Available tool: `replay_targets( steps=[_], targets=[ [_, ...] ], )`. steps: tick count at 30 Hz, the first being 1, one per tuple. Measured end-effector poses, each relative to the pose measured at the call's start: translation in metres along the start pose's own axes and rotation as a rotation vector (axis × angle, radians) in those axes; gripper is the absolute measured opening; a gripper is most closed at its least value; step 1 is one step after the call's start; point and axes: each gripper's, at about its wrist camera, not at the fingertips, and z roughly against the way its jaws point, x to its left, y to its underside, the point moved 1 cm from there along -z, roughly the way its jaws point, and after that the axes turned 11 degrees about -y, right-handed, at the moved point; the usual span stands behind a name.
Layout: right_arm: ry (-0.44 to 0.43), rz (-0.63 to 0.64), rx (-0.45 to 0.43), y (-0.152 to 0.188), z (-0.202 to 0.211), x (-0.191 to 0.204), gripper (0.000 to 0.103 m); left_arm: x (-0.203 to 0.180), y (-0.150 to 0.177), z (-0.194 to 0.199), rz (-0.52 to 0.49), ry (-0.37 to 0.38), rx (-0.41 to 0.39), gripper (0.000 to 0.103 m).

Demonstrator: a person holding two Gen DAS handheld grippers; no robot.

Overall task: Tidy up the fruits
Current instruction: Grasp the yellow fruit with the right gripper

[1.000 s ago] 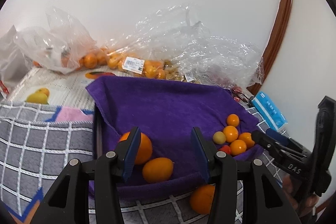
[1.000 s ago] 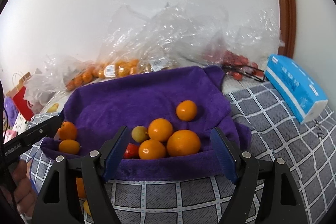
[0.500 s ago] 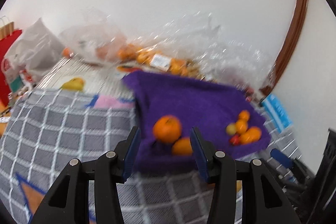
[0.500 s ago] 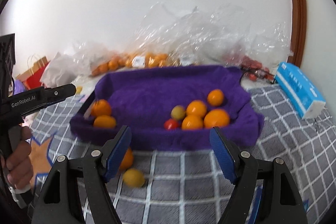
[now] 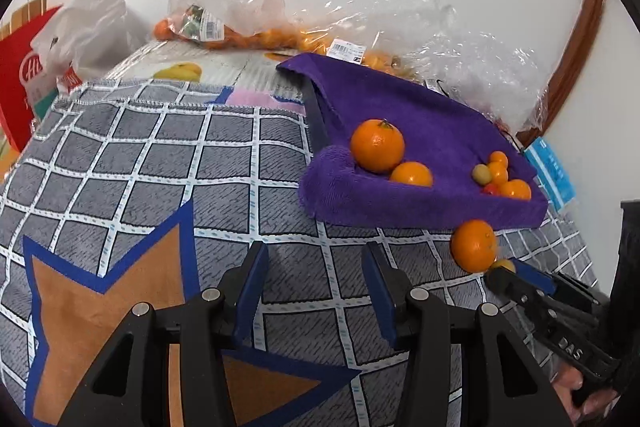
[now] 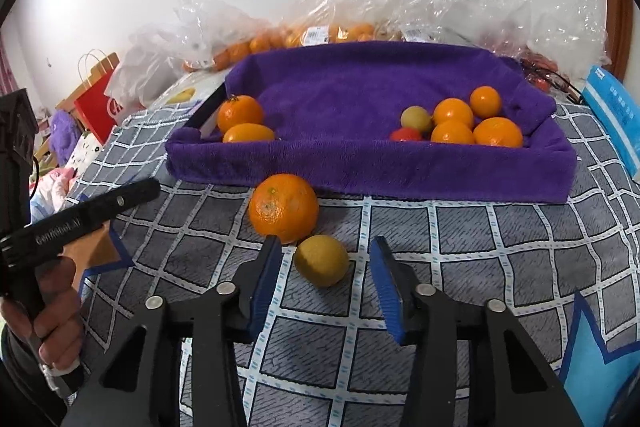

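**Right gripper drops onto the loose yellow fruit**

A second ago both grippers faced the purple-lined tray [image 6: 360, 167]; now both look down at the checked cloth in front of it. The right gripper [image 6: 324, 279] has its fingers closing, the small yellow fruit [image 6: 322, 261] between them but untouched, the big orange [image 6: 284, 207] just beyond. The left gripper [image 5: 316, 291] hangs partly open, holding nothing. 2 fruits remain outside.
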Motion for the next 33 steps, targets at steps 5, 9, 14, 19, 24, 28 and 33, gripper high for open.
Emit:
replay_targets(
  steps=[5, 9, 14, 19, 24, 28, 33],
  targets=[
    [0.018, 0.029, 0.009, 0.0013, -0.002, 0.0048, 0.029, 0.0061, 0.0006, -0.0033, 0.035, -0.004, 0.02, 0.045],
    [0.027, 0.026, 0.016, 0.0026, -0.0026, 0.0041, 0.029, 0.0064, 0.0007, -0.0036, 0.038, -0.016, 0.019, 0.045],
    [0.042, 0.031, 0.018, 0.0024, -0.004, 0.0054, 0.029, 0.007, 0.0002, -0.004, 0.043, -0.015, 0.021, 0.045],
    [0.065, 0.051, 0.025, 0.0027, -0.0055, 0.0089, 0.029, 0.0072, 0.0003, -0.0048, 0.046, -0.015, 0.023, 0.045],
    [0.07, 0.021, 0.016, 0.0018, -0.0025, 0.0027, 0.029, 0.0077, 0.0006, -0.0053, 0.047, -0.014, 0.023, 0.045],
    [0.074, 0.031, -0.004, 0.0027, 0.0034, 0.0033, 0.029, 0.0072, 0.0004, -0.0054, 0.036, -0.019, 0.024, 0.045],
    [0.087, 0.057, -0.003, 0.0037, 0.0034, 0.0079, 0.029, 0.0083, 0.0001, -0.0059, 0.033, -0.008, 0.025, 0.046]
  ],
)
